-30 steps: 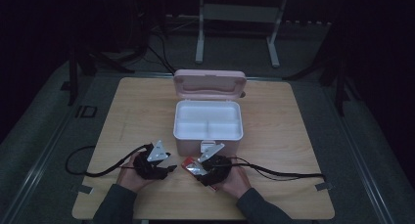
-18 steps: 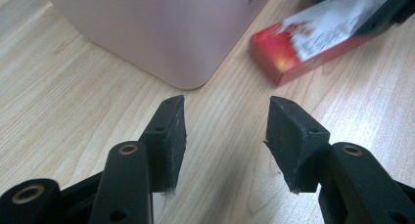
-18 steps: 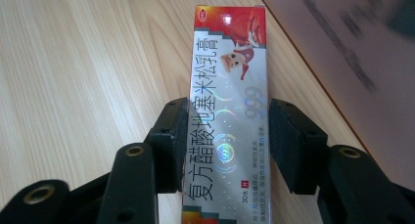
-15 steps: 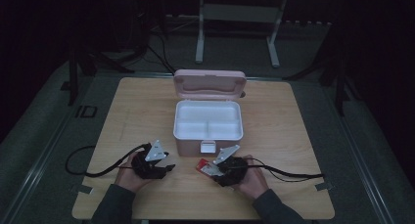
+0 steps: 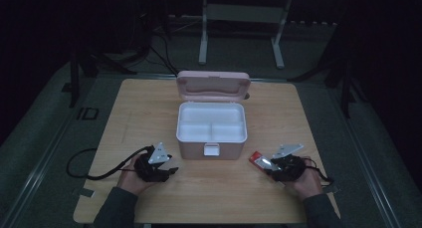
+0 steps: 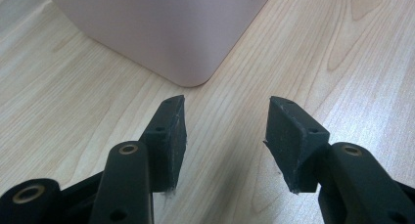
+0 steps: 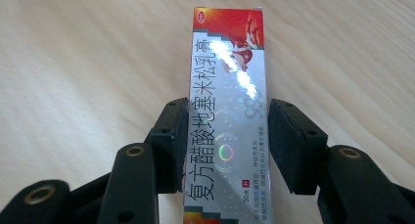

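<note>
An open pink storage box [image 5: 211, 138] with a white divided tray stands mid-table, its lid [image 5: 213, 83] raised at the back. My right gripper [image 5: 263, 163] is at the front right, shut on a long silver and red medicine carton [image 5: 260, 160]. In the right gripper view the carton [image 7: 227, 62] lies lengthwise between the jaws of this gripper [image 7: 226, 136], and both pads press its sides. My left gripper [image 5: 169, 169] rests at the front left, open and holding nothing. In the left gripper view its jaws [image 6: 226, 136] point at the pink box's rounded lower corner [image 6: 161, 28].
The wooden table [image 5: 149, 103] has bare surface left and right of the pink box. Black cables [image 5: 79, 163] trail from the grippers towards the front edge. A metal stand [image 5: 239, 34] is on the dark floor behind the table.
My right gripper has carried the carton from just in front of the pink box out to the right. The left gripper has stayed in place.
</note>
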